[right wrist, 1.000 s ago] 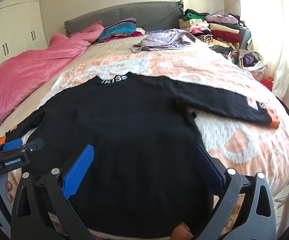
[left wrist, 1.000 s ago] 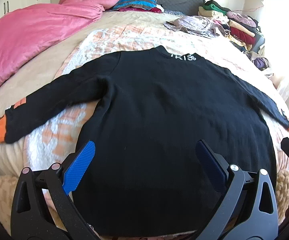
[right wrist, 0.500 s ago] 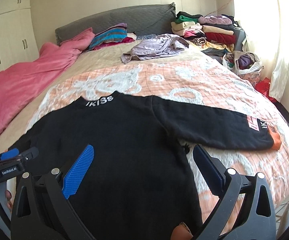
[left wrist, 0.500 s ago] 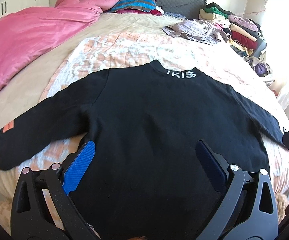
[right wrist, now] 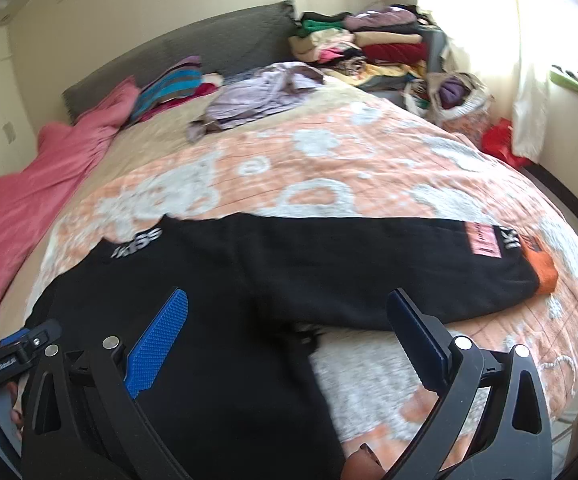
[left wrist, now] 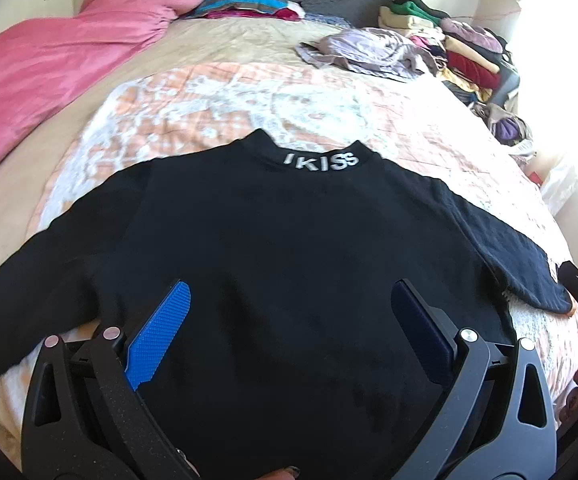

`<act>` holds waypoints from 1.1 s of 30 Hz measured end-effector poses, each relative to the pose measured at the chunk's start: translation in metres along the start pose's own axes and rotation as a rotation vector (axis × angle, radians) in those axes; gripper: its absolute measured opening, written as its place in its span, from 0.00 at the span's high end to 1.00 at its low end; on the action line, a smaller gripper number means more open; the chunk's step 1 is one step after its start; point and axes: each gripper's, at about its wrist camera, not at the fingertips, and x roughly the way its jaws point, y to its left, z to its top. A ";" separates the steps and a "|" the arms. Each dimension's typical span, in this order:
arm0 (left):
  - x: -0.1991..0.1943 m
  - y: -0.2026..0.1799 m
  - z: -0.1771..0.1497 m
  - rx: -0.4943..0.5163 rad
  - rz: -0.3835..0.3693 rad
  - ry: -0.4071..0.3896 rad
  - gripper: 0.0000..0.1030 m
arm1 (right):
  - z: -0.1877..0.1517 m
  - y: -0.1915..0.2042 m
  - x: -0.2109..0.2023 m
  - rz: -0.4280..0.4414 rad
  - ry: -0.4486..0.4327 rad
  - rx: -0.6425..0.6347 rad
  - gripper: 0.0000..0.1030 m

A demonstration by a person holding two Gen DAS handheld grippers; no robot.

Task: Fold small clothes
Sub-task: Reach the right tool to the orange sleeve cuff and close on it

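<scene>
Sweater (left wrist: 289, 264), black, lies flat on the orange/white bedspread (left wrist: 313, 108) w/ collar pointing to the headboard, sleeves out sideways so its long axis runs across the bed. Left gripper (left wrist: 289, 312) & right gripper (right wrist: 289, 316) both spread wide over the hem end, holding nothing.

The bed (left wrist: 69, 152) carries an orange-and-white quilt (left wrist: 297, 108), a pink duvet (left wrist: 41, 64), a lilac garment heap (left wrist: 369, 48) and the spread black sweater (left wrist: 289, 264).

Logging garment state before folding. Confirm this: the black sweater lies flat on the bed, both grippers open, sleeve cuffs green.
Wrong on the cuffs: they are orange, as the right wrist view shows on the cuff. The sweater does lie flat on the bed, with the left gripper and right gripper open.
</scene>
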 end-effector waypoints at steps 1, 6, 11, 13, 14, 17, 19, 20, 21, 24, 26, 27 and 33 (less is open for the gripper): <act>0.003 -0.004 0.002 0.005 -0.005 0.001 0.08 | 0.001 -0.007 0.002 -0.010 0.000 0.016 0.04; 0.018 -0.019 0.011 0.029 -0.024 0.013 0.08 | 0.002 -0.047 0.013 -0.055 0.011 0.120 0.04; 0.033 -0.036 0.018 0.058 -0.054 0.031 0.08 | 0.001 -0.082 0.022 -0.128 0.030 0.191 0.04; 0.038 -0.043 0.020 0.076 -0.050 0.039 0.08 | -0.002 -0.099 0.026 -0.150 0.045 0.234 0.04; 0.042 -0.047 0.021 0.089 -0.046 0.045 0.08 | -0.003 -0.106 0.027 -0.161 0.049 0.252 0.04; 0.049 -0.054 0.023 0.107 -0.049 0.064 0.08 | -0.006 -0.134 0.031 -0.197 0.055 0.344 0.04; 0.054 -0.058 0.024 0.118 -0.058 0.076 0.08 | -0.008 -0.156 0.033 -0.217 0.058 0.416 0.04; 0.056 -0.060 0.025 0.125 -0.063 0.082 0.08 | -0.009 -0.164 0.034 -0.225 0.059 0.439 0.04; 0.058 -0.062 0.026 0.129 -0.066 0.084 0.08 | -0.010 -0.174 0.036 -0.230 0.062 0.471 0.04; 0.065 -0.066 0.030 0.134 -0.090 0.090 0.08 | -0.010 -0.196 0.043 -0.230 0.064 0.539 0.04; 0.069 -0.069 0.033 0.135 -0.097 0.094 0.08 | -0.010 -0.207 0.047 -0.242 0.062 0.564 0.04; 0.070 -0.071 0.034 0.136 -0.096 0.094 0.08 | -0.010 -0.214 0.049 -0.250 0.066 0.582 0.04; 0.079 -0.078 0.044 0.145 -0.084 0.090 0.08 | -0.006 -0.236 0.064 -0.240 0.031 0.635 0.22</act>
